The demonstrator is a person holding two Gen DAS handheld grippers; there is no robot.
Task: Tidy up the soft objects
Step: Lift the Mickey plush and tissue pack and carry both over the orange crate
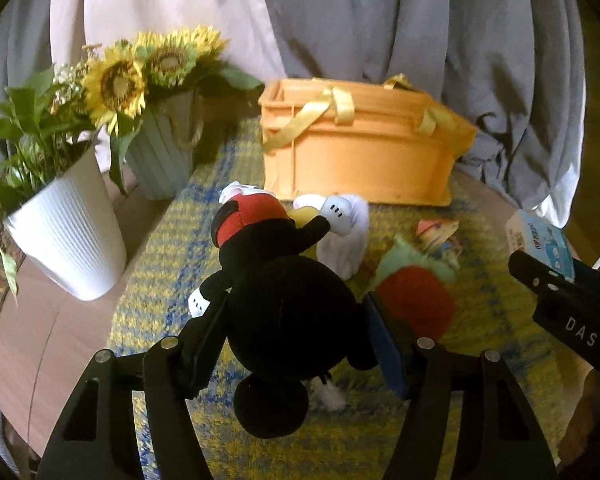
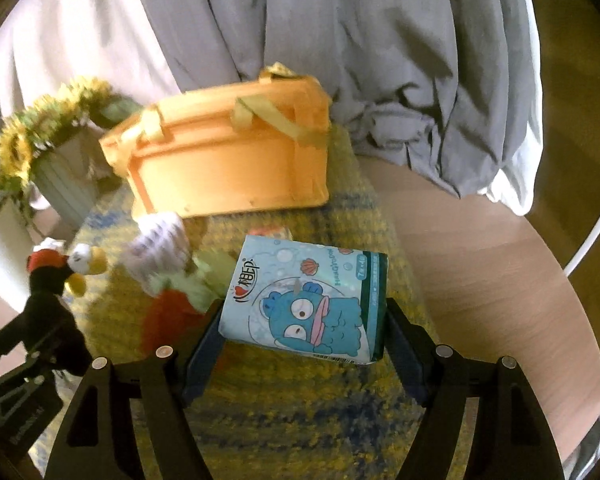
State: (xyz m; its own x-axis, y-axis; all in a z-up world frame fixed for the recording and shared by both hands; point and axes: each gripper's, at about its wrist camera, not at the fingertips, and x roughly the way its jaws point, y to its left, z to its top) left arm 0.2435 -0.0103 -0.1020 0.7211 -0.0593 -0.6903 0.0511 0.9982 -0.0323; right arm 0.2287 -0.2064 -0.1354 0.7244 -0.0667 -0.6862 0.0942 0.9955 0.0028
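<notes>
2 items are being carried toward the orange basket (image 1: pixel 355 148) — the black plush (image 1: pixel 288 312) clenched by the left gripper (image 1: pixel 296 336), the tissue pack (image 2: pixel 303 304) by the right gripper (image 2: pixel 300 340) — while 3 soft pieces are being left on the mat (image 1: pixel 204 208).

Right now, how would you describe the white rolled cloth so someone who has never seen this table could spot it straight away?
Find the orange basket at the back of the yellow-and-blue mat. Just in front of its near wall stands the white rolled cloth, beside the black mouse plush held in the left hand-held gripper. It is the only plain white, ribbed bundle; its neighbours are red, green or printed.
</notes>
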